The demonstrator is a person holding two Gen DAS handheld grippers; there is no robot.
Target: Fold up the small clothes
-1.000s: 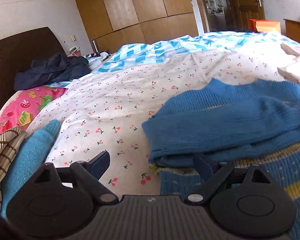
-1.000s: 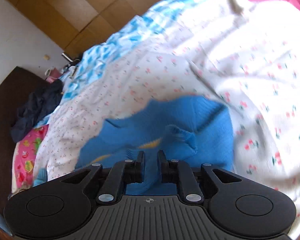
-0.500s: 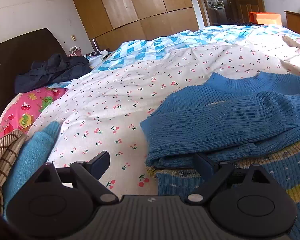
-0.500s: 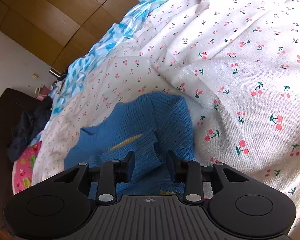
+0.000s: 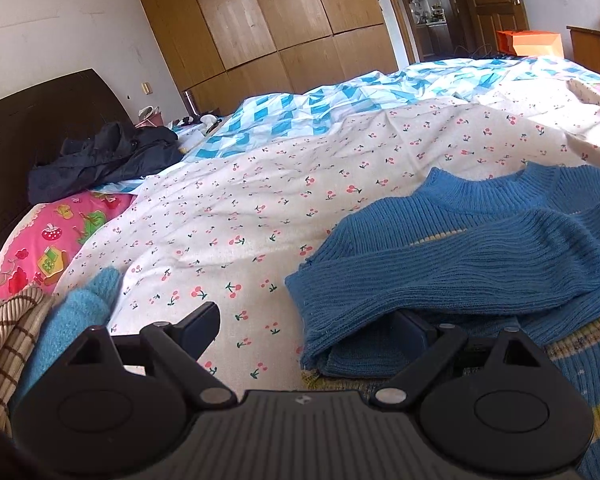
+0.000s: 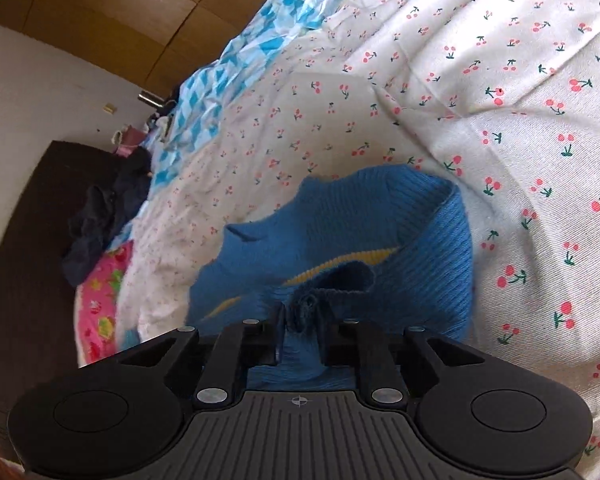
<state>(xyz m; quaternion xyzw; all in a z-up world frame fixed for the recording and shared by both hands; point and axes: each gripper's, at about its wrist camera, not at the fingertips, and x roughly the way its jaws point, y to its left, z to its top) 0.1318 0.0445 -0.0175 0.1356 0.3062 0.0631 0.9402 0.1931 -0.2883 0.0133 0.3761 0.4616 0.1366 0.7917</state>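
Note:
A small blue knit sweater (image 5: 480, 256) with yellow stripes lies on the cherry-print bedsheet (image 5: 300, 184), one sleeve folded across its body. My left gripper (image 5: 308, 328) is open at the sweater's left edge; its right finger is tucked under the folded sleeve, its left finger rests on the sheet. In the right wrist view my right gripper (image 6: 298, 320) is shut on a bunched fold of the sweater's (image 6: 340, 240) ribbed cuff and holds it up off the sheet (image 6: 500, 120).
A light blue knit item (image 5: 72, 320) and a brown striped cloth (image 5: 4, 332) lie at the left. A pink pillow (image 5: 56, 240), dark clothes (image 5: 100, 156), the headboard (image 5: 20, 120) and a blue checked quilt (image 5: 340, 108) lie beyond.
My right gripper closed on the sweater's cuff and tilted, lifting the fabric. My left gripper slid slightly forward, its right finger going under the folded sleeve.

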